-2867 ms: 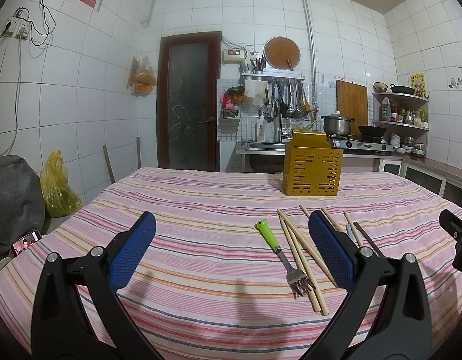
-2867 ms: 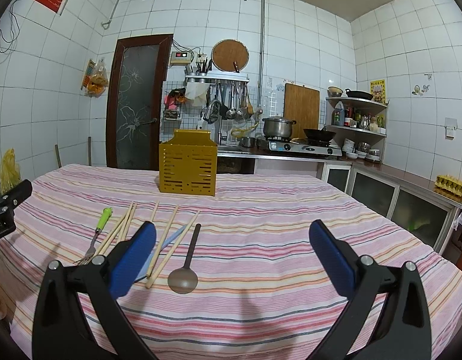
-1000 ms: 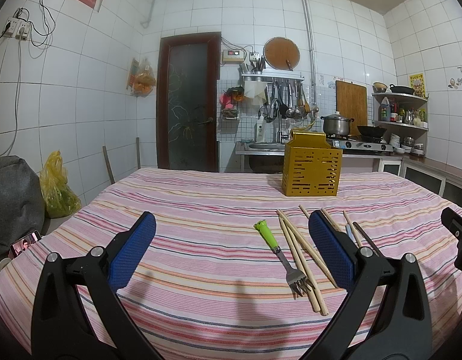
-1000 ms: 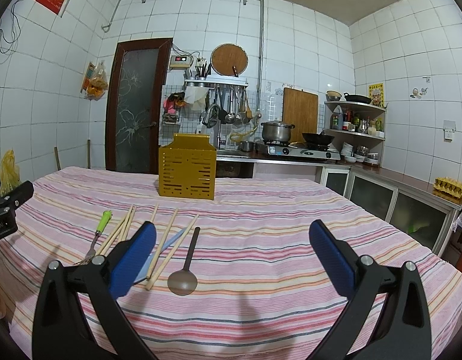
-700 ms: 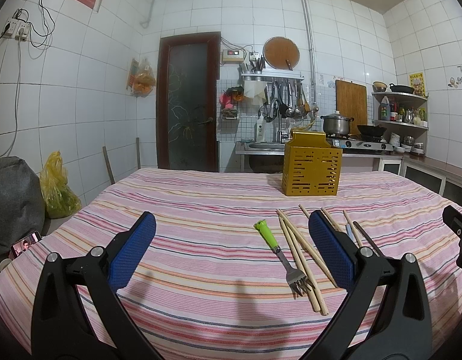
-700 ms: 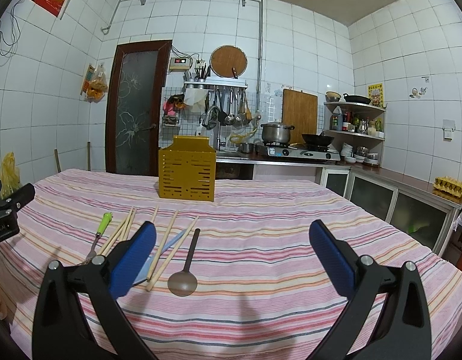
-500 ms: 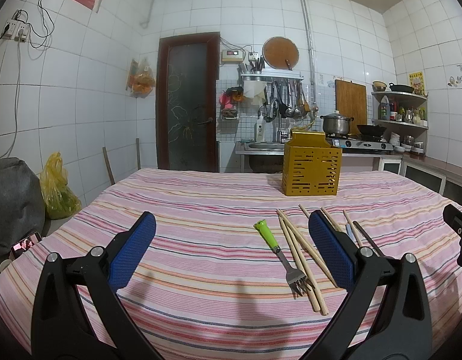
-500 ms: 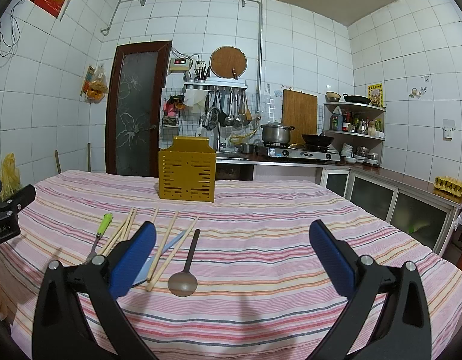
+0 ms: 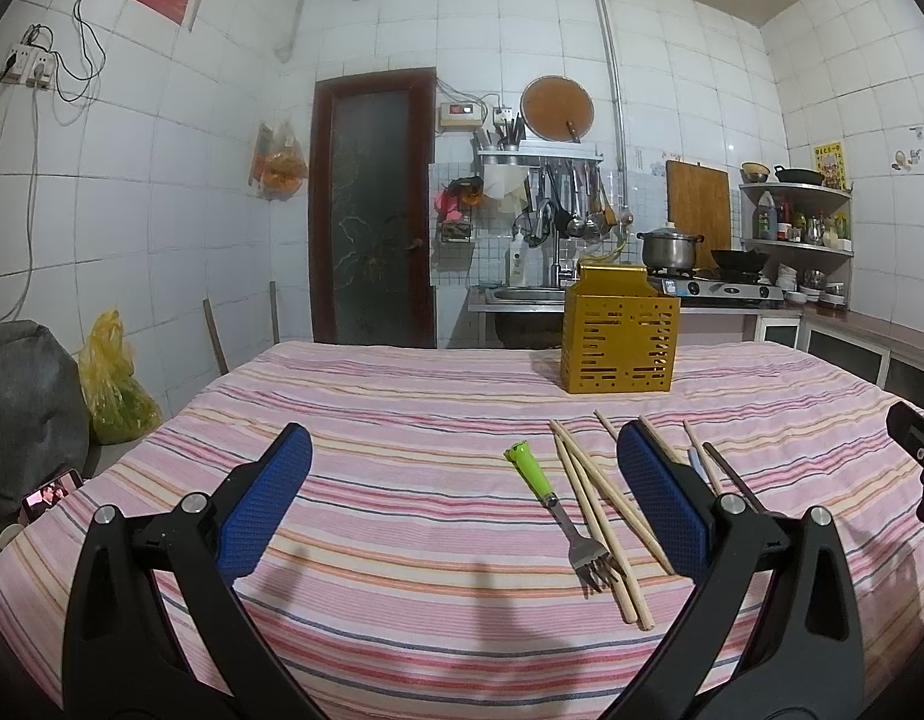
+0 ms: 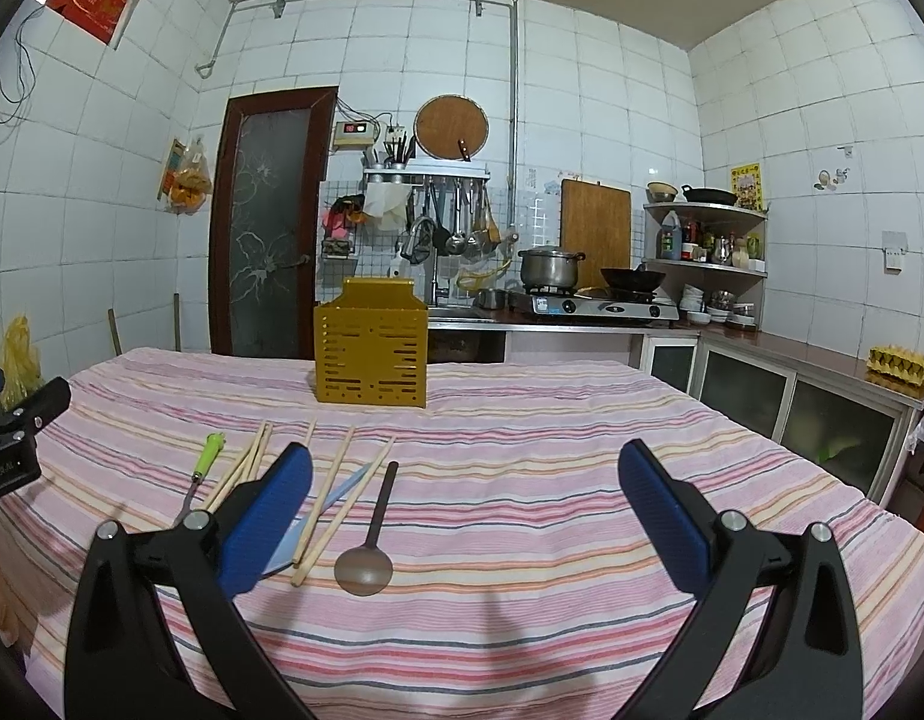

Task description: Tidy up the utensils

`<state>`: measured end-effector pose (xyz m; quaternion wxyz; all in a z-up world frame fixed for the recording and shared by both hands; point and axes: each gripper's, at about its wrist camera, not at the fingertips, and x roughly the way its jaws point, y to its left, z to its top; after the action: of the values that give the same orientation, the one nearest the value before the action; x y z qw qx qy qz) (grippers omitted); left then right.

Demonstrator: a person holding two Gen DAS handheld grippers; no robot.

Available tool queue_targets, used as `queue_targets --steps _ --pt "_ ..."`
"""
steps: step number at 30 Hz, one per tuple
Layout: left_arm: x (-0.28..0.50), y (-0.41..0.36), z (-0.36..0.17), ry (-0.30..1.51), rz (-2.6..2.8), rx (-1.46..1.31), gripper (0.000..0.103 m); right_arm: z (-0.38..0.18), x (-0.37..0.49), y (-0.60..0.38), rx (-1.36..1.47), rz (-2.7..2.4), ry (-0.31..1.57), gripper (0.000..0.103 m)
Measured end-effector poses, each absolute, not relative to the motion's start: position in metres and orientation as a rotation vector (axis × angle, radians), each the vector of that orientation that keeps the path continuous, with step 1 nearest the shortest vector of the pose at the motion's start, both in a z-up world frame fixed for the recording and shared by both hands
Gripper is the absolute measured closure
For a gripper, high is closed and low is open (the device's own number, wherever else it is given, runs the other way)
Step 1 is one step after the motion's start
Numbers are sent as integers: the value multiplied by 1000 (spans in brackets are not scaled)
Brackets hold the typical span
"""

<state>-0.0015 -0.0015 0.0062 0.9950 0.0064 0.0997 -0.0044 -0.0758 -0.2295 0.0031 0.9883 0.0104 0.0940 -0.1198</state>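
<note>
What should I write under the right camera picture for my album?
Open gripper above a striped tablecloth with spoon, chopsticks, fork, yellow holder.

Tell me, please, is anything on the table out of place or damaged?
Nothing looks damaged or spilled. The fork, chopsticks and spoon lie loose on the cloth, the chopsticks crossing one another, in front of the yellow holder rather than in it. Both tools are open and hold nothing.
</note>
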Motion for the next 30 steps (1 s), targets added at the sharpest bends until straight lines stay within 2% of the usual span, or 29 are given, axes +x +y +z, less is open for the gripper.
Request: queue_targets --steps 13,30 --pt "-4 -2 6 193 -8 20 5 3 -81 -230 19 -204 157 4" --pt "41 -18 24 313 -84 37 5 9 -29 -233 3 -143 302 4"
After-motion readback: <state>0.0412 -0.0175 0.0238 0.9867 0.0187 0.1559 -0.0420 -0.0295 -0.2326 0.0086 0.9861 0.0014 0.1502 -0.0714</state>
